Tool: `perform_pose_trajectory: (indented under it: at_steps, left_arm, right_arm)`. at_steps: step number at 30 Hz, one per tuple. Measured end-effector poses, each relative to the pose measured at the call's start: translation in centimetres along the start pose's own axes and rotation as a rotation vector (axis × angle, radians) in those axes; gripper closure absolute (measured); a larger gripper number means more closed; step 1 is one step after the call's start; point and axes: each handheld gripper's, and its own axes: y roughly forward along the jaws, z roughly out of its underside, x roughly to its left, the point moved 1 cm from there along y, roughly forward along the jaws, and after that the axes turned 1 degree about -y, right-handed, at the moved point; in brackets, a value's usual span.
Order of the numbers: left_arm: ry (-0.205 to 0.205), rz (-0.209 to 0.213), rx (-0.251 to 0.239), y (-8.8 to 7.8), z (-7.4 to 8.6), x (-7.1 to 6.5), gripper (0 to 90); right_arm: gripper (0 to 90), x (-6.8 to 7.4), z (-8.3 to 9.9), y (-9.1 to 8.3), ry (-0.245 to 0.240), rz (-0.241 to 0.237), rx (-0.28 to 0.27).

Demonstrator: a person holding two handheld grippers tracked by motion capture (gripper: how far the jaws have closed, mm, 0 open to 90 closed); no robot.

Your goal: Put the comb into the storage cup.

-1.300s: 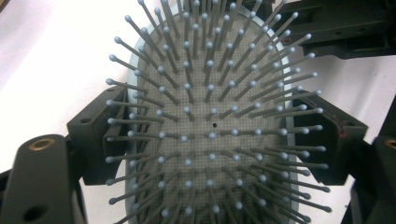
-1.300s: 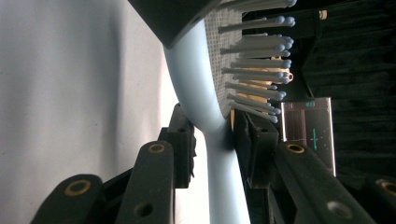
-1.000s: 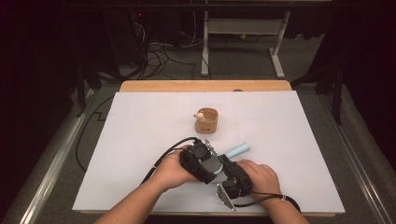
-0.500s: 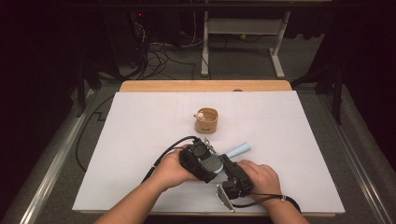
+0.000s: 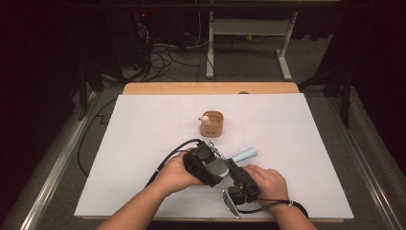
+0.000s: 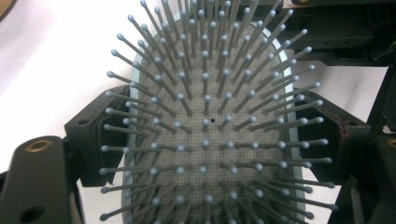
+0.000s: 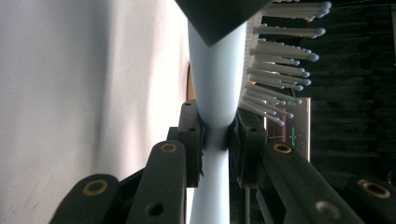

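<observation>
A: Where's the hairbrush (image 5: 221, 166)?

B: Low over the white bench (image 5: 143, 143), between both hands; left gripper (image 5: 203, 163) jaws spread wide, clamped on the paddle head's edges; right gripper (image 7: 215, 140) jaws have just been closing, now pinched tight on the narrow blue neck.

A: Handling?

B: Probably light, stiff plastic; smooth handle (image 5: 245, 154) likely slippery; bristles (image 6: 205, 121) bend, so grip edges or neck.

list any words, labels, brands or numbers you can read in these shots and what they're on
None can be read.
Hairbrush: its pad and bristles carry no print that shows.
Wooden cup: no lettering to be seen from the high view; too small to rule out fine marks.
Left gripper and right gripper: black jaws with brass screws, no label visible.
</observation>
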Motion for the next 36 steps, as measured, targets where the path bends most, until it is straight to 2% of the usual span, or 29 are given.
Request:
perform_pose_trajectory:
  at_steps: [15, 21, 26, 36]
  left_arm:
    - [0.007, 0.006, 0.002, -0.09, 0.11, 0.26, 17.7]
    - [-0.004, 0.000, -0.001, -0.04, 0.19, 0.51, 10.8]
    - [-0.005, 0.000, 0.018, 0.00, 0.28, 0.66, 3.1]
    - [-0.013, 0.005, 0.009, -0.55, 0.92, 0.93, 0.3]
  right_arm:
    - [79.0, 0.03, -0.01, -0.02, 0.000, -0.006, -0.002]
    - [79.0, -0.01, 0.00, -0.03, 0.002, -0.007, 0.002]
    - [78.9, -0.05, 0.16, 0.06, 0.001, -0.009, 0.012]
    - [78.9, -0.04, 0.52, 0.07, 0.007, -0.009, 0.034]
